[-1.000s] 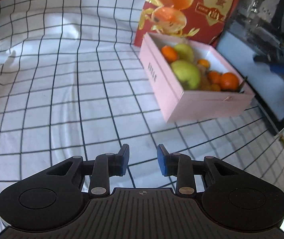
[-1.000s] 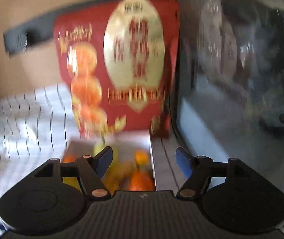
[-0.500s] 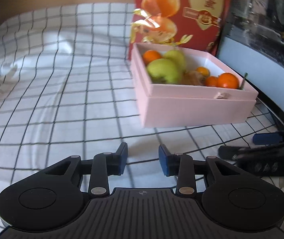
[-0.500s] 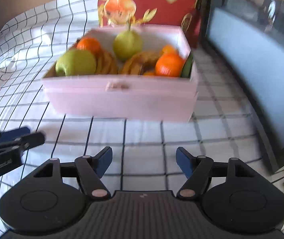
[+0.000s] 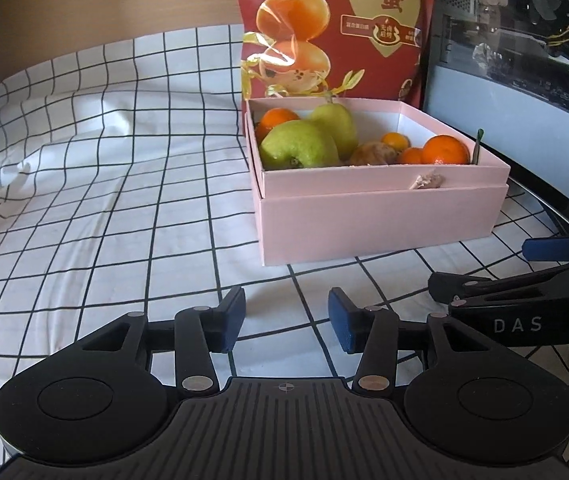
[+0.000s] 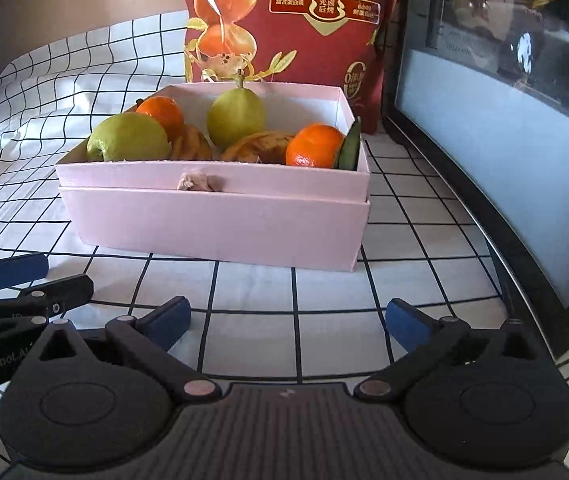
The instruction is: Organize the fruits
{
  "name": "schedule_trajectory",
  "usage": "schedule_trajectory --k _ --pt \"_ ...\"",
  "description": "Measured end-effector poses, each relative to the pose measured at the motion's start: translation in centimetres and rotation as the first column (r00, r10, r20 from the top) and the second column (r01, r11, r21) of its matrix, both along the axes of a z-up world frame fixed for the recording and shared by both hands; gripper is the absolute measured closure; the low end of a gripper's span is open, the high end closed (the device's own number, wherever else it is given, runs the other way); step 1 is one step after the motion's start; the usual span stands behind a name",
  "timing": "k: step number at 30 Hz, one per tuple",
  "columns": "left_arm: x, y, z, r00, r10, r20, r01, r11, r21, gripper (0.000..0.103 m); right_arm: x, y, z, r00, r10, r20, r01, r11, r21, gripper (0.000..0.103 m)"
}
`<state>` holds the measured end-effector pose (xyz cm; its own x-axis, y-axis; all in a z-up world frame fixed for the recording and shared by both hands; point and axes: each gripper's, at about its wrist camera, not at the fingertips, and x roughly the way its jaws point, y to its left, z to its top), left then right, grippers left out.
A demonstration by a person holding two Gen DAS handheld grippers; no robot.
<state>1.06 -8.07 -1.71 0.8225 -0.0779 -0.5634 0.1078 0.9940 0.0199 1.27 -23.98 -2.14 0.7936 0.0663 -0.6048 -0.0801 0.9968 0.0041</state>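
A pink box (image 5: 380, 220) (image 6: 212, 228) stands on the checked cloth and holds fruit: two green pears (image 5: 300, 148) (image 6: 128, 138), several oranges (image 5: 444, 150) (image 6: 314, 146) and brownish fruit (image 6: 260, 148). My left gripper (image 5: 286, 320) is open and empty, low over the cloth in front of the box's left corner. My right gripper (image 6: 288, 318) is open wide and empty, in front of the box. Each gripper shows at the edge of the other's view, the right one in the left wrist view (image 5: 524, 280) and the left one in the right wrist view (image 6: 12, 280).
A tall red food bag (image 5: 336, 28) (image 6: 292, 24) stands behind the box. A dark monitor or glass panel (image 5: 524, 60) (image 6: 504, 100) runs along the right. The white checked cloth (image 5: 104, 200) stretches to the left, with wrinkles.
Both grippers have come down low and level in front of the box. The right gripper swung from the red bag to the box front. Both stay open.
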Motion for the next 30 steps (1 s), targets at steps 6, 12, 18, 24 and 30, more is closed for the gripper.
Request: schedule_trajectory --k 6,12,18,24,30 --pt "0.01 -0.06 -0.03 1.0 0.003 0.0 -0.003 1.0 0.0 0.051 0.38 -0.45 -0.21 1.0 0.01 0.004 -0.01 0.999 0.041 0.0" --pt "0.01 -0.05 -0.04 1.0 0.002 0.0 -0.002 1.0 0.001 0.051 0.37 -0.42 -0.23 1.0 0.01 0.004 -0.01 0.999 0.039 0.0" --pt "0.02 -0.07 -0.06 1.0 0.002 0.001 -0.002 1.0 0.003 0.051 0.39 -0.41 -0.24 1.0 0.01 0.004 -0.01 0.999 0.038 0.0" --pt "0.01 -0.07 -0.06 1.0 0.002 0.001 -0.002 1.0 0.004 0.051 0.38 -0.4 -0.23 1.0 0.01 0.004 -0.01 0.999 0.038 0.0" --pt "0.02 -0.05 -0.06 1.0 0.002 0.0 -0.002 1.0 0.002 0.051 0.38 -0.4 -0.22 1.0 0.01 0.004 -0.011 0.999 0.038 0.0"
